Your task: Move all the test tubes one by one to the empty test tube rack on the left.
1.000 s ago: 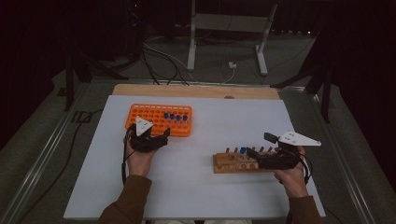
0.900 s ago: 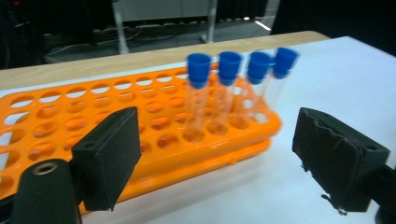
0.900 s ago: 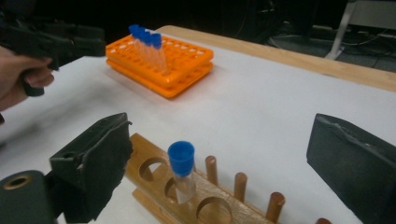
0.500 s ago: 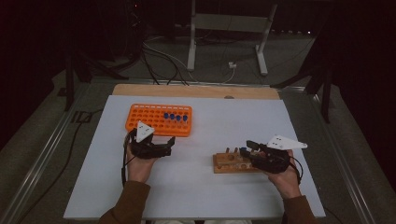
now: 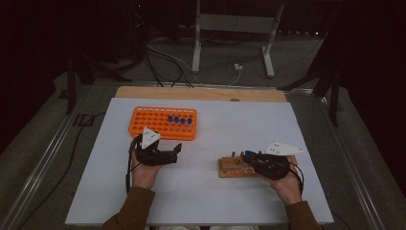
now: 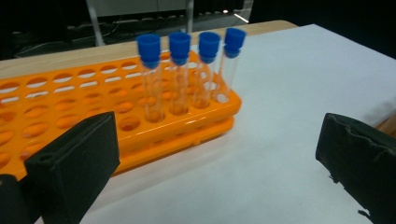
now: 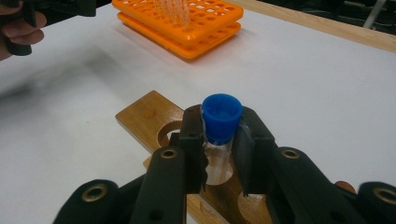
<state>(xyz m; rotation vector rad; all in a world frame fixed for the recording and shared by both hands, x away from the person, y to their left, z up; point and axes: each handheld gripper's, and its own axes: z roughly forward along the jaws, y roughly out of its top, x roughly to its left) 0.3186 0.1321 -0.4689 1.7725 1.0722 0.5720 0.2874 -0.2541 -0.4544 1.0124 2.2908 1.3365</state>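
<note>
A clear tube with a blue cap (image 7: 221,115) stands upright at a hole of the wooden block (image 7: 145,116), and my right gripper (image 7: 219,145) is shut on it just under the cap. In the high view that gripper (image 5: 250,158) sits over the wooden block (image 5: 231,167) at the right. An orange rack (image 5: 153,122) at the left rear holds several blue-capped tubes (image 5: 179,119). My left gripper (image 5: 173,152) hovers in front of the rack, open and holding nothing. In the left gripper view its pads (image 6: 74,161) stand wide apart before the rack (image 6: 70,107) and tubes (image 6: 180,70).
A white sheet (image 5: 215,201) covers the table, with a wooden strip (image 5: 201,93) along the far edge. Metal stand legs and cables lie on the dark floor beyond. The other hand (image 7: 18,30) shows at the top left of the right gripper view.
My right gripper has shifted left over the wooden block and now sits around the blue-capped tube. The left hand has drifted slightly toward the person and stays open.
</note>
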